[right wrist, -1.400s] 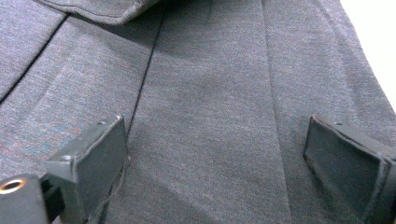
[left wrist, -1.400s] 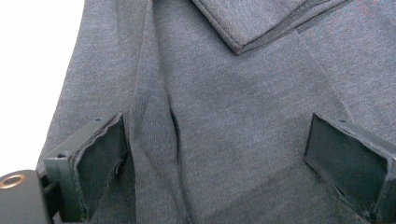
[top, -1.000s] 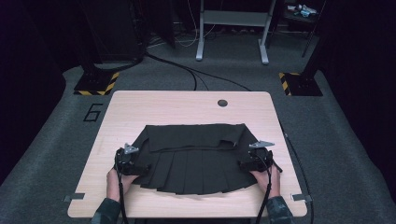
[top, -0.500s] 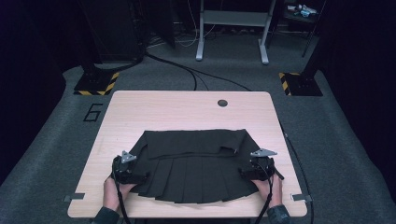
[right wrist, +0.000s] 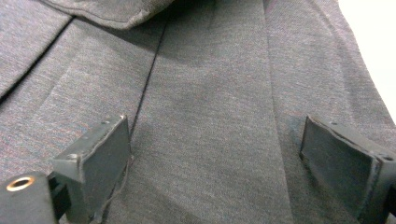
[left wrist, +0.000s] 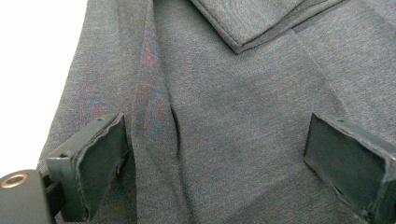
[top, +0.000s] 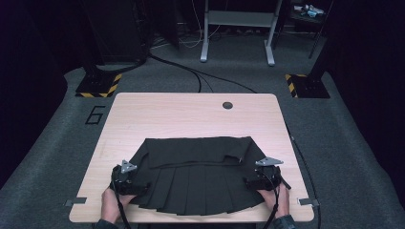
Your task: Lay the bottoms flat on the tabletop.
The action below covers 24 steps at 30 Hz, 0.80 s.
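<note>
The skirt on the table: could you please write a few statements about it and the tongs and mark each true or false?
1. The black pleated skirt lies flat on the wooden table. True.
2. Its top part is folded down over the pleats. True.
3. The left tongs are clamped shut on the fabric. False: the jaws stand wide apart over the cloth.
4. The right tongs are open, with cloth beneath them. True.
5. Both tongs sit at the table's far edge. False: they are at the skirt's two sides, near the person's edge.
</note>
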Each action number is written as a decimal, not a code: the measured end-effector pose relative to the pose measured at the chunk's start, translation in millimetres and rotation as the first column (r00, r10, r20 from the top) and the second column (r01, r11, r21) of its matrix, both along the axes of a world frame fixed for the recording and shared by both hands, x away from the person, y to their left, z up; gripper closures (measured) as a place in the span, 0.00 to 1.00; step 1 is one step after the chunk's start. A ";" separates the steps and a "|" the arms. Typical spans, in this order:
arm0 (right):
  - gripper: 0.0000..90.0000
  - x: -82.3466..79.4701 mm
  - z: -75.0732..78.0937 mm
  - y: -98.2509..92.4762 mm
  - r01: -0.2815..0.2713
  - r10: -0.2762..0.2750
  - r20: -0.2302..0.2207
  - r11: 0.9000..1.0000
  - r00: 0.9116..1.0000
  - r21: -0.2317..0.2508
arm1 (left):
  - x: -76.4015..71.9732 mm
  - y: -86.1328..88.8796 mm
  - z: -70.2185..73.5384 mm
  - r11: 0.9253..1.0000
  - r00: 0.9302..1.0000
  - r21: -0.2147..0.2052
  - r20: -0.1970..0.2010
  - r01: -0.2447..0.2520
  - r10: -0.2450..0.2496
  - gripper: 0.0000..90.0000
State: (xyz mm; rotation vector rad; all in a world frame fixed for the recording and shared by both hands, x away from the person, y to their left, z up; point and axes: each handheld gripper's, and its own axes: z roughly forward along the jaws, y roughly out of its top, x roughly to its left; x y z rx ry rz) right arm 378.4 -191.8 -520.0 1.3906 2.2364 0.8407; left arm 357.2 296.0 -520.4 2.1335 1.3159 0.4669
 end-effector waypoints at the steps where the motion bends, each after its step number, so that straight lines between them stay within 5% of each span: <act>1: 0.09 2.6 1.6 1.1 -0.014 0.014 -0.011 1.000 1.000 -0.013 | 2.4 -0.4 1.7 1.000 1.000 0.011 -0.011 0.013 -0.012 0.07; 4: 0.12 7.2 9.2 7.6 -0.023 0.021 -0.034 0.998 0.999 -0.062 | 5.9 -4.1 9.5 0.999 1.000 0.047 0.013 0.010 -0.010 0.08; 9: 0.18 8.2 33.5 26.2 -0.065 0.068 0.056 0.996 0.996 -0.054 | 16.2 -10.9 23.3 0.999 0.999 0.015 0.034 0.038 -0.038 0.10; 13: 0.30 20.9 46.8 45.2 -0.080 0.087 0.081 0.993 0.993 -0.087 | 30.1 -19.0 28.4 0.998 0.998 -0.032 0.035 0.056 -0.055 0.11; 17: 0.46 31.1 45.4 54.3 -0.059 0.069 0.076 0.989 0.995 -0.133 | 39.1 -26.1 23.1 0.998 0.998 -0.021 0.026 0.066 -0.065 0.12; 24: 0.70 34.6 35.7 42.3 -0.035 0.040 0.037 0.992 0.999 -0.124 | 49.5 -35.7 12.9 0.998 0.998 0.008 0.005 0.058 -0.058 0.25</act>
